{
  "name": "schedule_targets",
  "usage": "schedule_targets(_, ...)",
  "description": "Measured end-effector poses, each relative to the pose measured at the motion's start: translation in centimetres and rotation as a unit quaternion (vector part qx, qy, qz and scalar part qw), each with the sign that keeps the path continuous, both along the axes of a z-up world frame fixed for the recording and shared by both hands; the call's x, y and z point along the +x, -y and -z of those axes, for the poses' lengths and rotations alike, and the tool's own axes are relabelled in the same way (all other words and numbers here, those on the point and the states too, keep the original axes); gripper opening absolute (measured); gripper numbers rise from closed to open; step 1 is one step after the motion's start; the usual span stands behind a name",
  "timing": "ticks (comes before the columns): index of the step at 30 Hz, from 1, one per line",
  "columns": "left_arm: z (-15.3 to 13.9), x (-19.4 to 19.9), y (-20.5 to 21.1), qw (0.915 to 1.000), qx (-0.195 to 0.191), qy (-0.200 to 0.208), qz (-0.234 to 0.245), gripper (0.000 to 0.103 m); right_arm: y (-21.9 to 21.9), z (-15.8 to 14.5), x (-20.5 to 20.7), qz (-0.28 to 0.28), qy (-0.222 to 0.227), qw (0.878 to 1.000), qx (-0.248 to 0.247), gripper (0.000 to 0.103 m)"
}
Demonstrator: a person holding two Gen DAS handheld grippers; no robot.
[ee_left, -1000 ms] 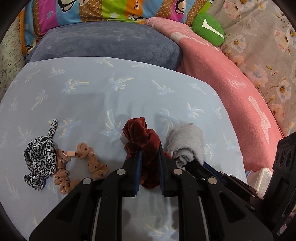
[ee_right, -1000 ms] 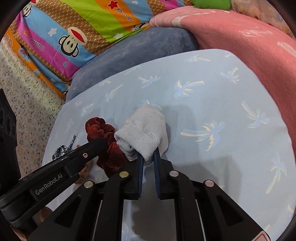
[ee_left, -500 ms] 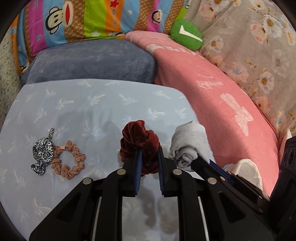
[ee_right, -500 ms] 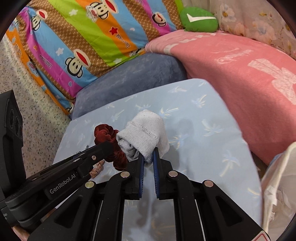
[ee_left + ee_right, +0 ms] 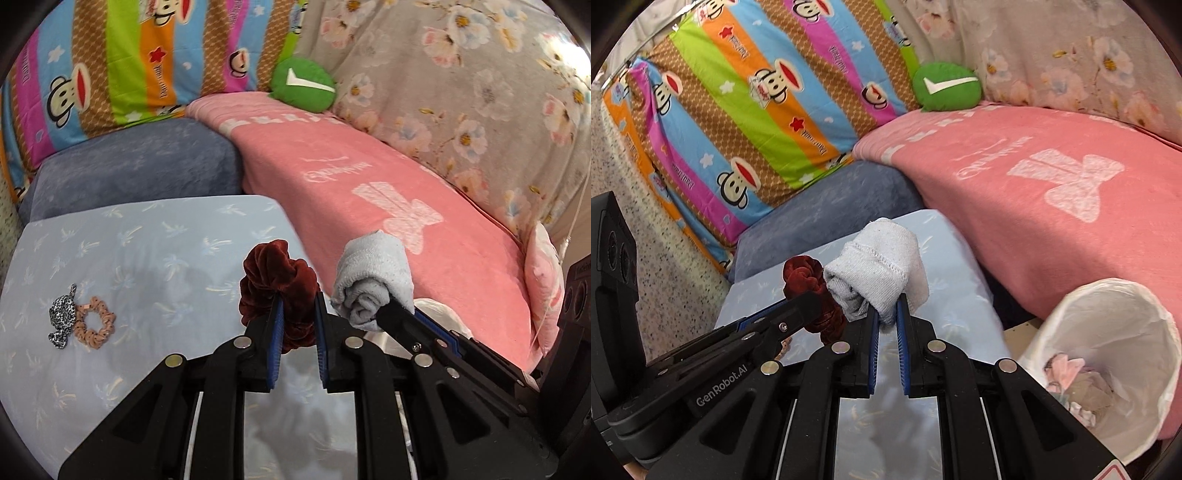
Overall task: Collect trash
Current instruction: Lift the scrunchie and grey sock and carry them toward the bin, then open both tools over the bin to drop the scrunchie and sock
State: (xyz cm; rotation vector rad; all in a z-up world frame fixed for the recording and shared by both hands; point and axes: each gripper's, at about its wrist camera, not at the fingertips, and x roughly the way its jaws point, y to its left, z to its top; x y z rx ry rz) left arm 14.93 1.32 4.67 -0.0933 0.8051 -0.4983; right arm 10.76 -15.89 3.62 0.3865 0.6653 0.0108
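Both claws carry their catch clear of the blue cushion (image 5: 140, 258). The left gripper (image 5: 298, 314) pinches the maroon scrunchie (image 5: 275, 273); the right gripper (image 5: 885, 317) clamps the rolled grey sock (image 5: 882, 262), likely headed for the lined bin (image 5: 1137, 295) at lower right.

Both wrist fisheyes look forward-down, close over own jaws — shared: pale blue cushion (image 5: 110, 258), pink blanket (image 5: 1015, 192), each other's jaws.
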Motion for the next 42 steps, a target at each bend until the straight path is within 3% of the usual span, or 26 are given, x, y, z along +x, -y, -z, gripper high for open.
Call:
schedule_targets(19,-1.7,-5.6,9.3,0.9948,0.018,0.032,0.095,0.016,10.3,-0.8,-8.4,0.09,0.022,0.996,0.013,0.009)
schedule_targets(38,-1.2,-7.4,13.9,0.9887,0.027,0.021,0.146,0.017,14.6,0.9,-11.1,0.136,0.013,0.99,0.027,0.011)
schedule_targets(42,-1.1,-7.4,14.2,0.9891,0.028,0.016,0.144,0.024,15.0,1.1,-11.3,0.141,0.012,0.99,0.028,0.012)
